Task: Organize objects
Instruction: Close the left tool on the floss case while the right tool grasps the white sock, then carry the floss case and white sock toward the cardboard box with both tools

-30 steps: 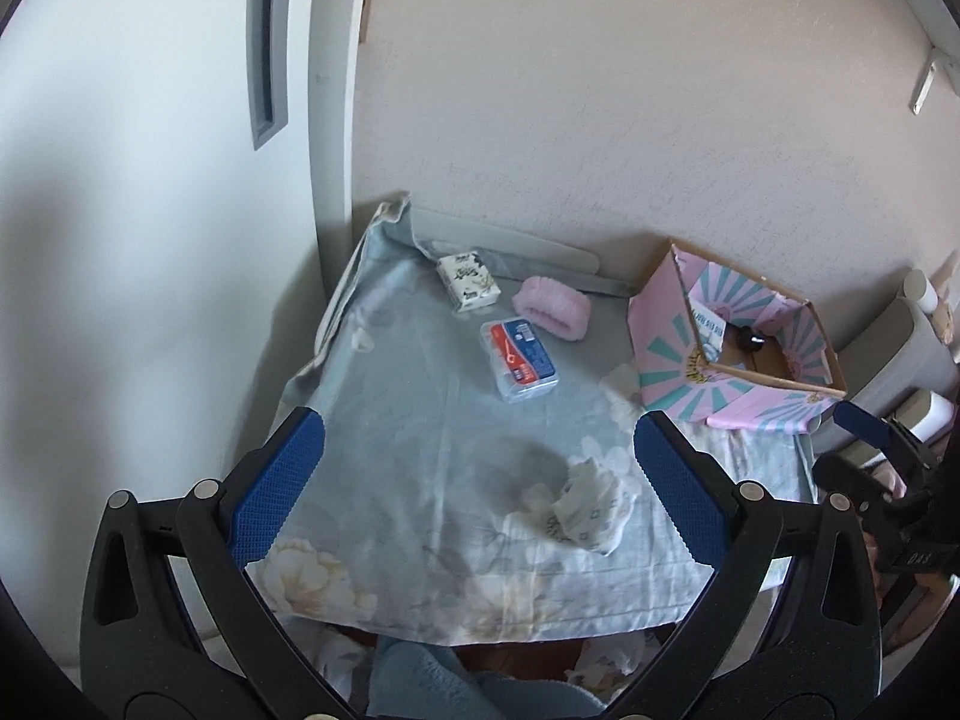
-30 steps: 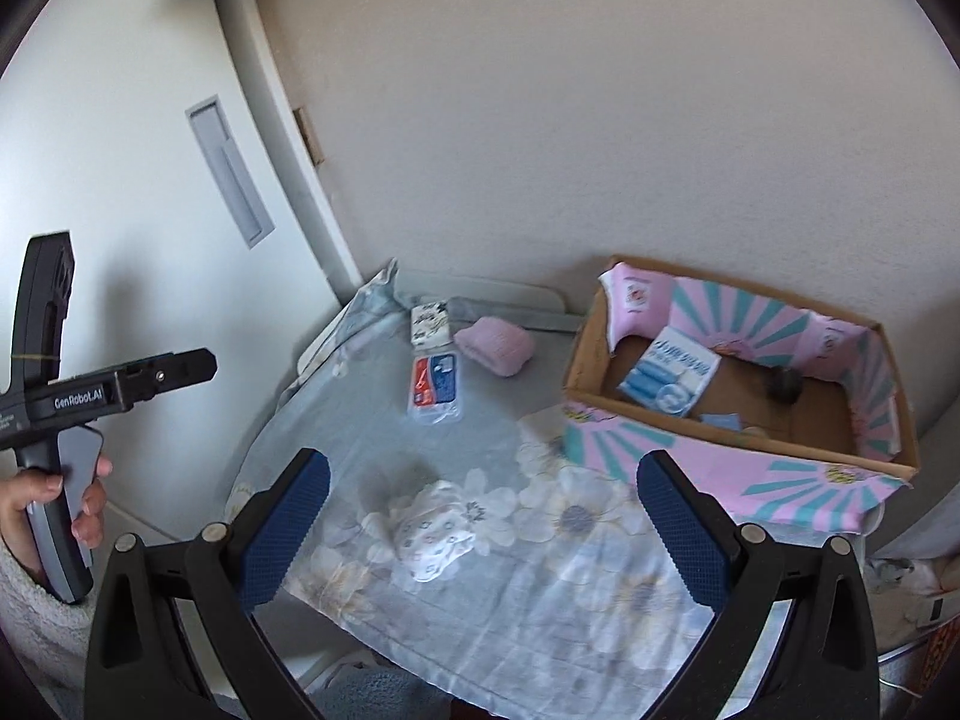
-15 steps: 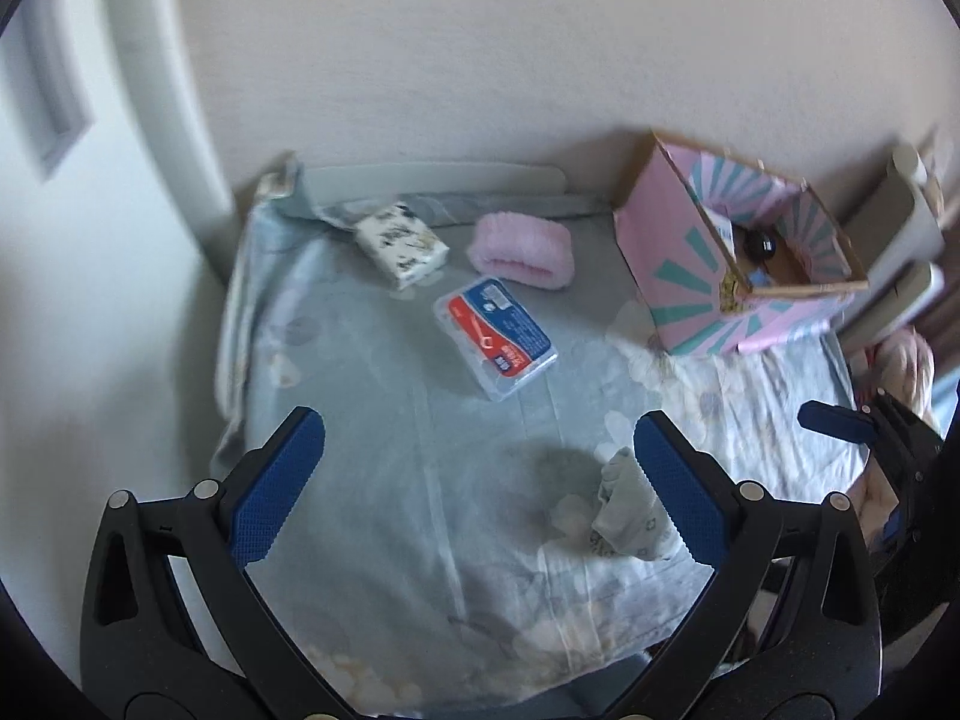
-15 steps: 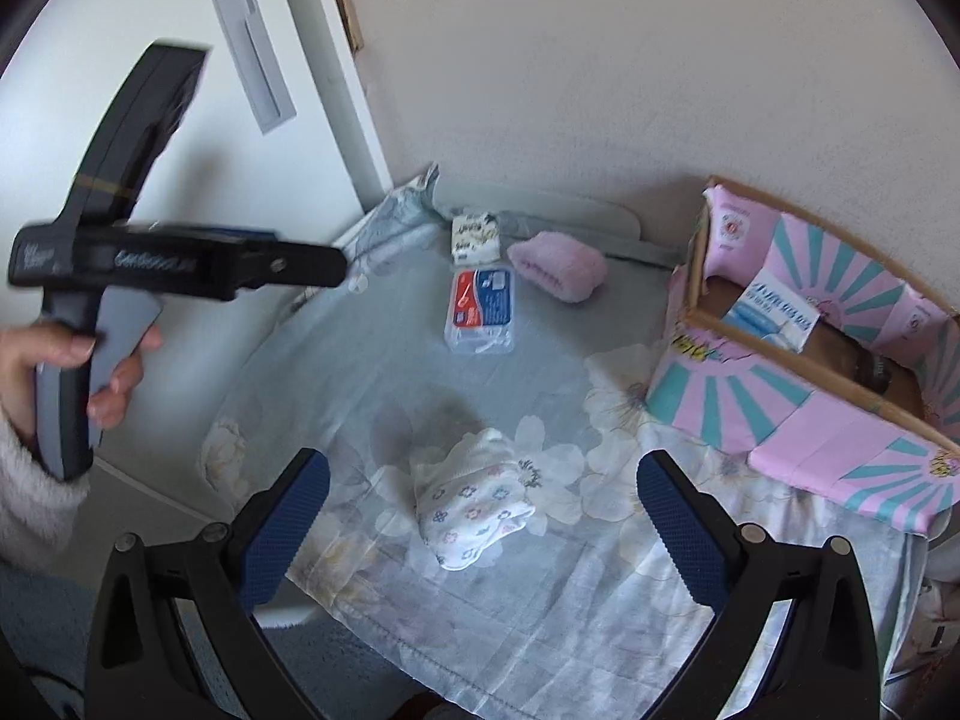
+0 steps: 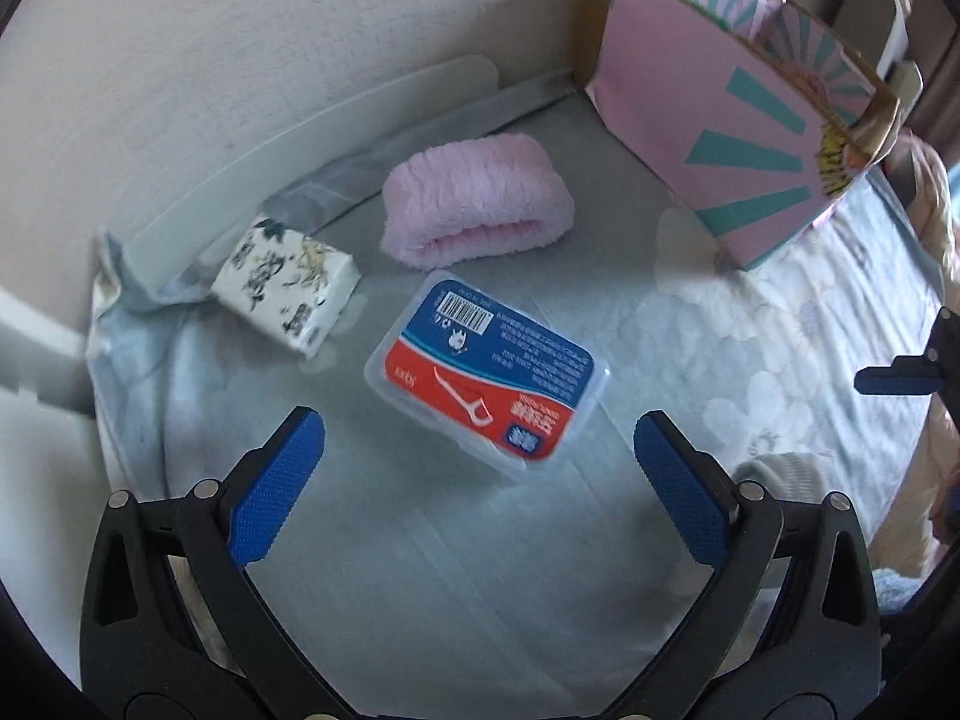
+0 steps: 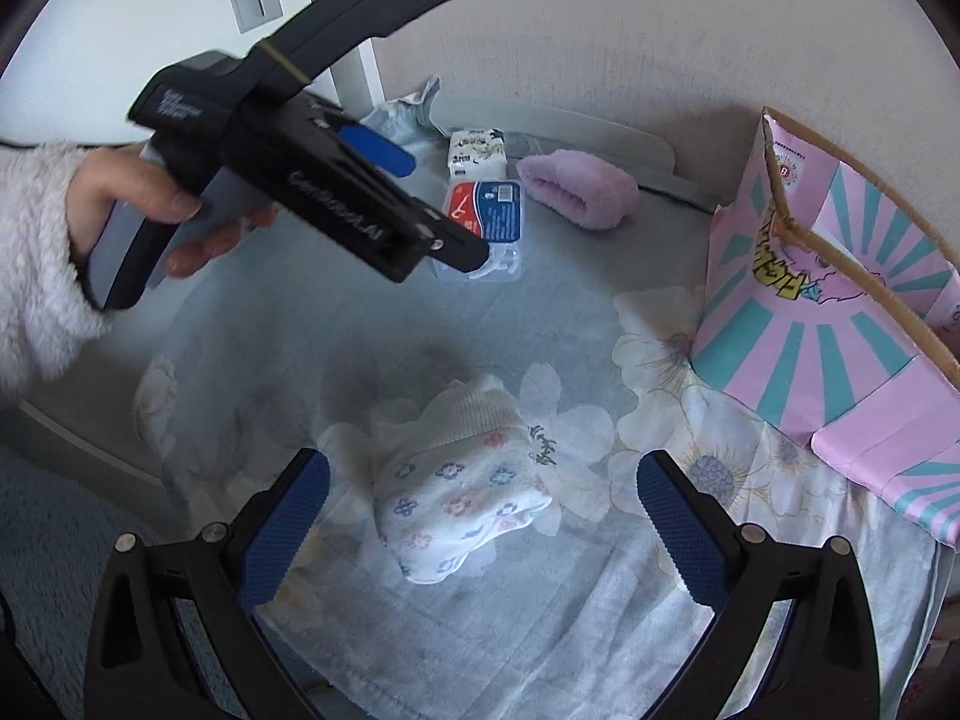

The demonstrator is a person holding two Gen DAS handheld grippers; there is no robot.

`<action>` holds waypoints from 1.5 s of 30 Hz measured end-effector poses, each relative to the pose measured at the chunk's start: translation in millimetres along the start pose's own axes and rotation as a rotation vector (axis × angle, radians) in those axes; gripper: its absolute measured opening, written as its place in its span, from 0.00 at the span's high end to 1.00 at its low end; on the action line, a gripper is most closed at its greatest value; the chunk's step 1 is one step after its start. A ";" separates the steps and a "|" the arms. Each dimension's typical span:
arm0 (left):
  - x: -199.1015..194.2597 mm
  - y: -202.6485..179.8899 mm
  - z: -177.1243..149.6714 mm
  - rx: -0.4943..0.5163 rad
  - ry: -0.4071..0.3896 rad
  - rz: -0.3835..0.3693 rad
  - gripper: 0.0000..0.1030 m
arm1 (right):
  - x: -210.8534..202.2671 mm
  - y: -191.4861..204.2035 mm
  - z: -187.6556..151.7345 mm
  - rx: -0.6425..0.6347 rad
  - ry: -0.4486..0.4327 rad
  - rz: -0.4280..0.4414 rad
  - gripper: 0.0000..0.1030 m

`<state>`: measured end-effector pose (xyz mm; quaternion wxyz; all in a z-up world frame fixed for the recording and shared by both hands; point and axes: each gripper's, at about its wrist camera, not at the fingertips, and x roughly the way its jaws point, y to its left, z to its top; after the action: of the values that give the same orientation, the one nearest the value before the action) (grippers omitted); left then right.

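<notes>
Clear plastic with a red-and-blue label, the floss-pick box [image 5: 486,369] now fills the middle of the left wrist view, just ahead of the left tool [image 5: 480,480], whose jaws stand wide apart — it has closed in over the last second, so this box looks like the next pick. The right tool [image 6: 483,510], also spread and empty, has dropped toward the floral sock bundle [image 6: 459,492] at lower centre. Pink cardboard box [image 6: 840,312] sits at the right; its inside is hidden, and the surface's near edge is cut off.
</notes>
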<state>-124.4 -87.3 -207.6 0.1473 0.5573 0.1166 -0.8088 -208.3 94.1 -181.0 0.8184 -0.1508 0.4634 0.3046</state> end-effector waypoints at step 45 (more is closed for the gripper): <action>-25.4 49.2 -30.2 -0.157 -0.102 -0.120 0.18 | 5.9 -13.8 27.2 0.123 -0.013 0.031 0.55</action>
<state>-71.5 -119.6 -195.6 0.1474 0.4940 0.2051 -0.8320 -179.1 100.0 -172.3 0.8243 -0.0908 0.4782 0.2892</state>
